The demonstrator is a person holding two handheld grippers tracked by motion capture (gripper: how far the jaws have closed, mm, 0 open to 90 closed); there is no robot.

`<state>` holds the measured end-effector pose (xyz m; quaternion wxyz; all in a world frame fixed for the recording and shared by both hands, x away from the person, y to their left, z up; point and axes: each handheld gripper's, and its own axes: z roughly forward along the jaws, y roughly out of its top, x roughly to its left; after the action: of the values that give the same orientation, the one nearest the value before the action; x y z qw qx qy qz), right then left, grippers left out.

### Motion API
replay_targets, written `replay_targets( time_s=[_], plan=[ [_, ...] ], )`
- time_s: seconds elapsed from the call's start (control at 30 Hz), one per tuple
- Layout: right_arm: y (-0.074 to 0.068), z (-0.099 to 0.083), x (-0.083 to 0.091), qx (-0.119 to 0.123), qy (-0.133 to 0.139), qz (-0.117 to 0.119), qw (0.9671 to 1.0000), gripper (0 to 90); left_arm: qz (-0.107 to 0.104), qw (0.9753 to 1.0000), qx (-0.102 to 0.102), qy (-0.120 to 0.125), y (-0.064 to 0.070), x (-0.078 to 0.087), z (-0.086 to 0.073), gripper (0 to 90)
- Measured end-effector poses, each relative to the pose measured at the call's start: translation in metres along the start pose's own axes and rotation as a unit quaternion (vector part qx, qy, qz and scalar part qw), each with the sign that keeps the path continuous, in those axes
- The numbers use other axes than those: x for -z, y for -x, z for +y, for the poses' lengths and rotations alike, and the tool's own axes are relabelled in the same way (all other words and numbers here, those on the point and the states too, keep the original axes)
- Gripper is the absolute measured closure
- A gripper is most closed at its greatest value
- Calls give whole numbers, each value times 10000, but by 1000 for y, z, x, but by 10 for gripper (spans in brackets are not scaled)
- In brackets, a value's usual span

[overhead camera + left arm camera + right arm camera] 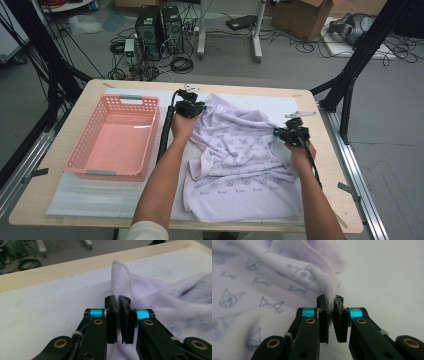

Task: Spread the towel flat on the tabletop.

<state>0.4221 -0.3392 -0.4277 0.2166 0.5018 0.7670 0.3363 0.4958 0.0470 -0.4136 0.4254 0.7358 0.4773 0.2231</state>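
Item: one pale lilac garment (pixel 240 160), knit cloth printed with small cat faces and script lettering, lying crumpled and partly spread on the right half of a white mat (pixel 80 197) that covers a light wooden table (pixel 45 165). Its near portion lies flat toward the person's edge of the table; its far portion is bunched into raised folds that run between the two grippers. Left gripper (pixel 190 108): held at the garment's far left corner, jaws clenched on a stitched hem edge, which stands up in a narrow loop above the jaw tips in the left gripper view (pixel 120 280); the left gripper (pixel 119 315) sits over bare mat (pixel 50 307), with the table's far edge (pixel 62 272) just beyond. Right gripper (pixel 292 132): held at the garment's right edge, near the right side of the table, jaws clamped on a thick fold of the cloth; in the right gripper view the fold (pixel 330 293) is pinched between the jaw tips of the right gripper (pixel 331 315), printed fabric spreading to the left and plain mat to the right. Accessory: one pink plastic basket (pixel 82 160) with latticed walls, standing on the left part of the mat, just beside the left forearm (pixel 162 185) and apart from the garment. Surroundings: grey floor beyond the table with computer towers (pixel 159 27), cables and a cardboard box (pixel 305 17).
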Motion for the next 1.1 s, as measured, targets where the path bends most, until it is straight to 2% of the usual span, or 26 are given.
replay_targets(
  time_s=[0.03,0.07,0.1,0.17,0.2,0.23,0.27,0.33,0.37,0.43,0.53,0.6,0.63,0.7,0.8,0.87,1.0,1.1],
  plan=[
    [6,-2,4,-50,45,-158,9999,842,134,9999,42,-29,-3,0,-2,851],
    [14,-5,12,-200,118,-394,9990,842,212,9998,54,-30,-6,1,-3,851],
    [20,-6,17,-291,157,-587,9977,841,315,9994,113,33,-7,2,-4,851],
    [28,-9,23,-407,191,-970,9943,838,359,9990,250,52,-12,3,-6,838],
    [32,-10,25,-512,198,-961,9939,826,361,9988,342,48,-13,3,-7,783],
    [34,-11,24,-660,208,-802,9944,806,311,9987,393,53,-14,2,-8,645],
    [35,-12,24,-686,211,-725,9948,761,215,9989,425,49,-14,3,-9,554],
    [33,-11,24,-681,306,-538,9958,665,-5,9992,384,114,-12,8,-11,505],
    [31,-10,25,-662,345,-493,9960,651,-118,9991,380,143,-10,10,-12,472],
    [27,-8,28,-593,456,-495,9960,623,-293,9988,361,155,-7,15,-14,452],
    [23,-5,35,-528,564,-437,9961,613,-707,9968,373,76,1,23,-16,413],
    [20,-4,39,-468,613,-366,9964,608,-855,9960,248,68,8,29,-20,418],
    [19,-4,42,-398,634,-337,9966,606,-960,9951,228,34,11,32,-22,417],
    [16,-3,48,-406,672,-266,9966,597,-1151,9932,157,-57,18,38,-30,409],
    [11,-6,58,-368,850,-145,9956,597,-1309,9913,70,-144,28,44,-40,395],
    [8,-10,63,-386,902,-61,9952,597,-1404,9900,15,-93,34,49,-45,386],
    [1,-19,71,-348,1006,-29,9943,587,-1651,9860,-74,-234,45,58,-49,369],
    [-3,-26,77,-345,1033,12,9941,576,-1660,9857,-213,-208,53,61,-50,364]
  ],
)
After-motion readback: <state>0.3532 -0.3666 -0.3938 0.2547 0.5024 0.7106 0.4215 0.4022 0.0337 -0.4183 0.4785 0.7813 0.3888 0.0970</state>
